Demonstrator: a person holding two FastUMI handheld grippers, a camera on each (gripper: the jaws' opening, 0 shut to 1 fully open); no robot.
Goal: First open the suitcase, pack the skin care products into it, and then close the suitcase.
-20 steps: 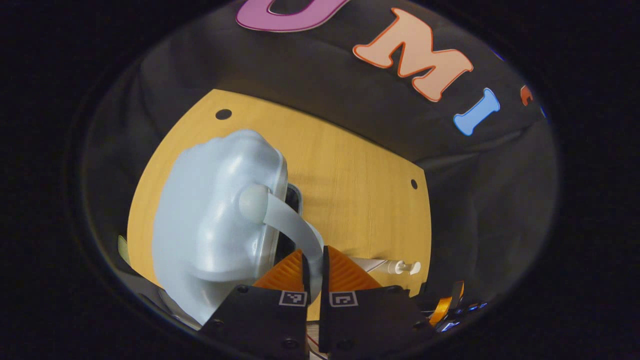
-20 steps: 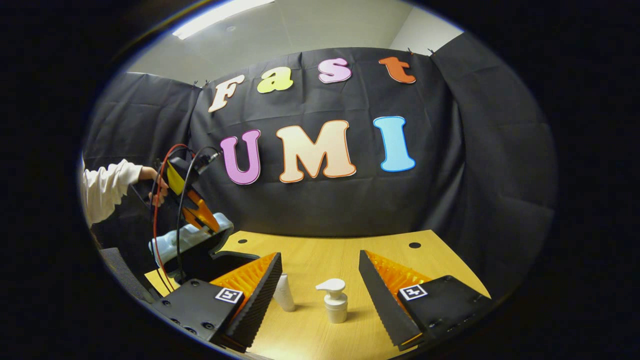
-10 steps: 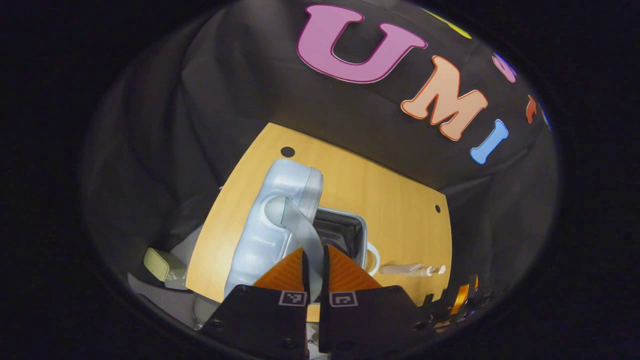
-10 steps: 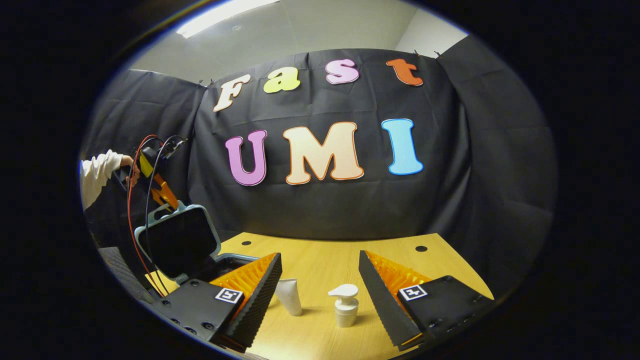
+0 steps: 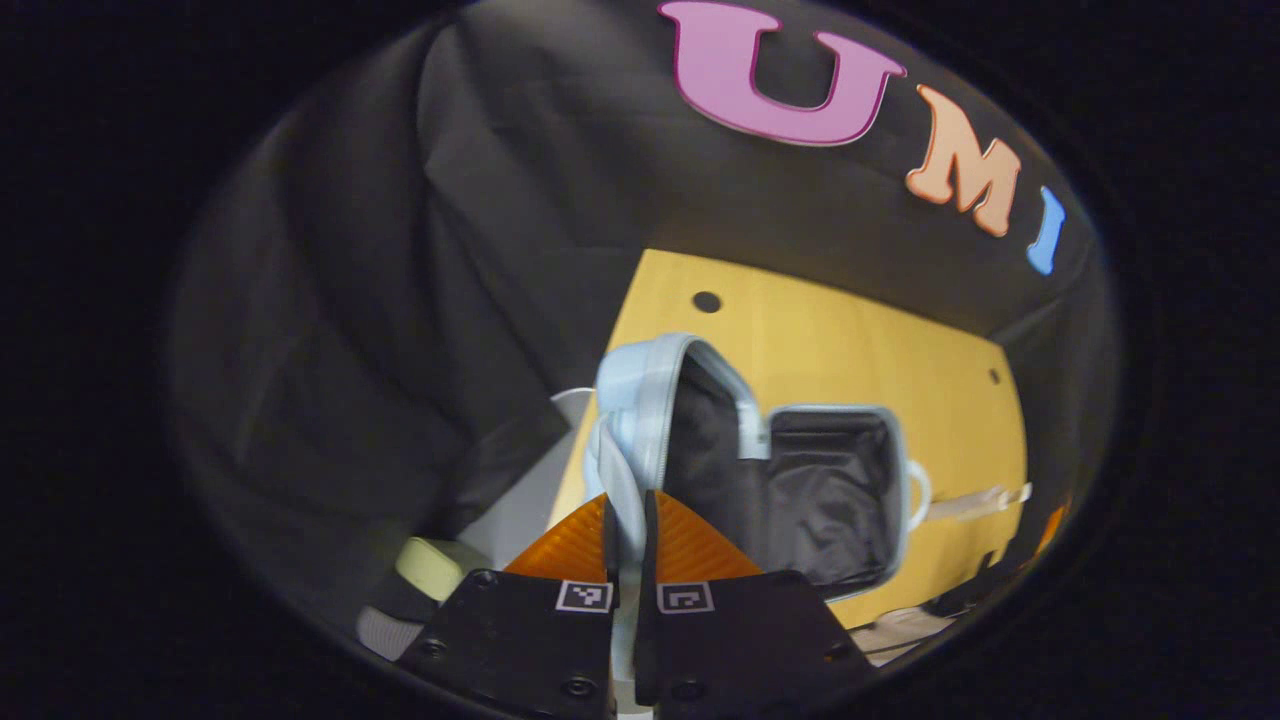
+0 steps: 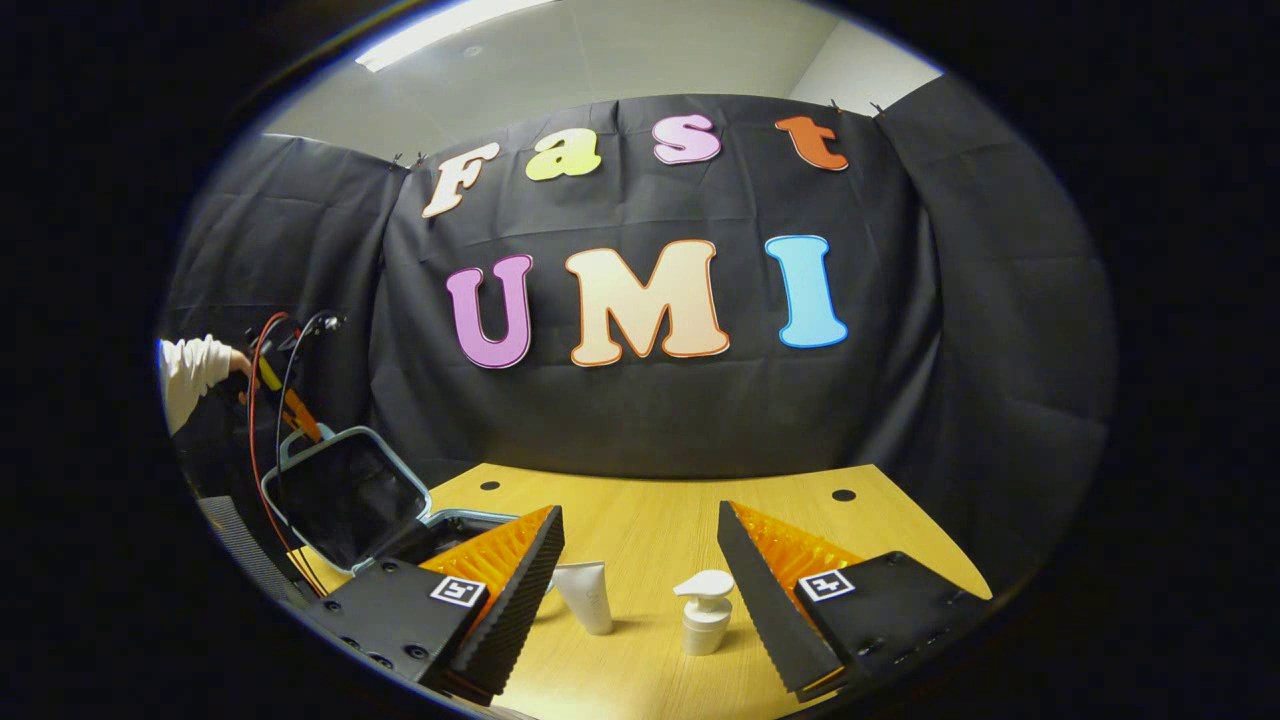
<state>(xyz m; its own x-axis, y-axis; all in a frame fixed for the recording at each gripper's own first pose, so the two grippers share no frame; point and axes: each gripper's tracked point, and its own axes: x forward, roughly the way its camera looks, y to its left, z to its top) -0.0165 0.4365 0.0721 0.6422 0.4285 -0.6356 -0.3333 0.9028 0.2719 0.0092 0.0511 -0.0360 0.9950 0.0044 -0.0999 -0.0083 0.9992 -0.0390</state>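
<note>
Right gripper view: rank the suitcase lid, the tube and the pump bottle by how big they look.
1. Suitcase lid, largest though farthest.
2. Tube and pump bottle look about alike; both stand near the camera, so I won't rank them.

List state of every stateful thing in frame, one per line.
Pale blue hard-shell suitcase: open, black lining exposed.
Suitcase lid: raised, held by its strap.
Left gripper: shut on the lid strap.
Right gripper: open, empty.
White squeeze tube: upright on table.
White pump bottle: upright on table.
</note>
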